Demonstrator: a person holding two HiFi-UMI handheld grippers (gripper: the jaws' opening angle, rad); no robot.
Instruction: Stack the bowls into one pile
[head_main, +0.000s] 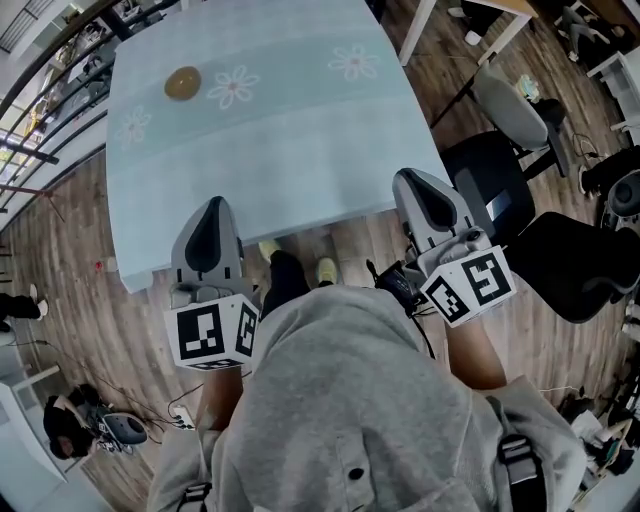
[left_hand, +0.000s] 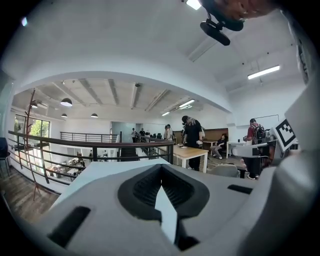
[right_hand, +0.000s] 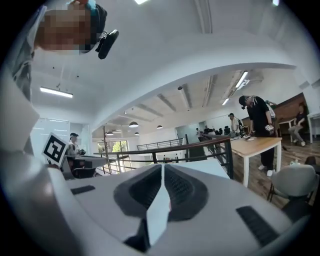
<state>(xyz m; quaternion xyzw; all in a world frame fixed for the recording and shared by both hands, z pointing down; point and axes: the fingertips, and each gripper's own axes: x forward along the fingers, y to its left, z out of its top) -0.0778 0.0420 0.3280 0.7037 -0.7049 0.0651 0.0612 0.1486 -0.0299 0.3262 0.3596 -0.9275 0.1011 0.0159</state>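
Above the grey sweatshirt (head_main: 350, 400), holds left gripper (head_main: 212, 212) and right gripper (head_main: 414, 185) pressed together, empty, at the desk's (head_main: 300, 180) near edge, well apart from the brown bowl (head_main: 183, 83) near its far-left corner, so risks shoving it off if reaching unopened.

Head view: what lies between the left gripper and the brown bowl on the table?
Only bare tablecloth separates the left gripper from the brown bowl, as the head view shows.

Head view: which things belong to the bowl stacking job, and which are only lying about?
Job: brown round thing, seemingly a bowl; table; left claw and right claw, both shut and empty.
Lying about: grey chair; black chair.
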